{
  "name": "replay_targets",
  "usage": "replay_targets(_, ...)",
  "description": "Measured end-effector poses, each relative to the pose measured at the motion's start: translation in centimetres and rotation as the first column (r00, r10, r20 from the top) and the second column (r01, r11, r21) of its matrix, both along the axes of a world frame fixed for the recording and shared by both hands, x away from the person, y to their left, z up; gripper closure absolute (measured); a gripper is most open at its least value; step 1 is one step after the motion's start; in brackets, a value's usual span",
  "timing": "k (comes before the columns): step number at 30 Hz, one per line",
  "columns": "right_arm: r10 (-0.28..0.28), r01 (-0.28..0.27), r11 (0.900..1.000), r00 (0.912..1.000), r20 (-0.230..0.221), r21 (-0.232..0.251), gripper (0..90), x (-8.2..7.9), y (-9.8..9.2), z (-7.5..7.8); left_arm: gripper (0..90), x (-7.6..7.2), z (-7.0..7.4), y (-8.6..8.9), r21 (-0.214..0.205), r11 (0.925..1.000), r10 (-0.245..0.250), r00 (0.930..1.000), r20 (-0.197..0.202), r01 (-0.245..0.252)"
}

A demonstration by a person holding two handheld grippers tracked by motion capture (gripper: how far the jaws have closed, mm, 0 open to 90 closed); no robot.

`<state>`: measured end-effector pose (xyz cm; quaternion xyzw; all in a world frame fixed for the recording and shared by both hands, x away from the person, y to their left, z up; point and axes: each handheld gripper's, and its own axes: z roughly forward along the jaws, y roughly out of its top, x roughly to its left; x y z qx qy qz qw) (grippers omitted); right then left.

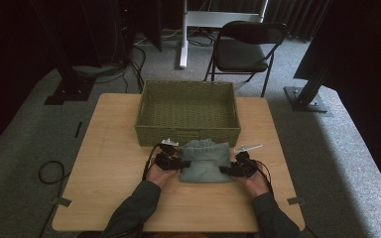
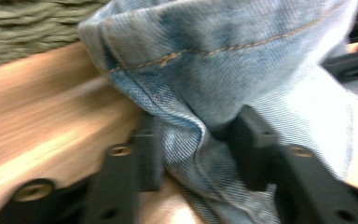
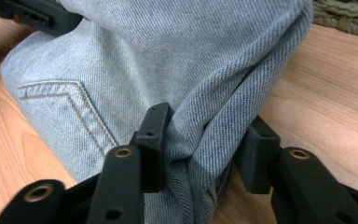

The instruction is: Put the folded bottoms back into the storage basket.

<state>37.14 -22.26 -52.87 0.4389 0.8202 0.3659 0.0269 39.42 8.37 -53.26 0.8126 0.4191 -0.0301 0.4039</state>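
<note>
Both tools, left tool [image 1: 184, 162] and right tool [image 1: 224, 170], were clamped on the folded blue denim jeans [image 1: 204, 159], not yet in the green woven basket [image 1: 187, 133].

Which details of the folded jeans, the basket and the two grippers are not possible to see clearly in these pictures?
- Left gripper view: motion blur smears the table and the basket weave.
- High view: the left gripper and right gripper are too small to judge the jaws.
- Right gripper view: the folded jeans are cut off by the top edge.
- High view: the basket's near wall hides its front floor.
</note>
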Motion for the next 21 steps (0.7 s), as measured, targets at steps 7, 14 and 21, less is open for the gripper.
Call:
replay_targets(7,0.002,-0.001,0.9996,0.9993,0.038,-0.027,70.9,-0.3,0.3,0.4,81.6,-0.6,0.5,-0.5,0.036,0.9993,-0.014,0.9977,0.067,0.012)
replay_targets(14,0.011,-0.008,0.9992,0.9964,0.084,-0.04,74.0,-0.8,0.4,1.1,82.4,-0.9,1.3,-0.2,0.031,0.9994,-0.017,0.9954,0.094,0.014)
replay_targets(21,0.02,-0.018,0.9996,0.995,0.098,-0.02,74.4,-1.2,0.1,1.7,82.5,-1.4,1.9,0.1,0.023,0.9996,-0.016,0.9938,0.11,0.014)
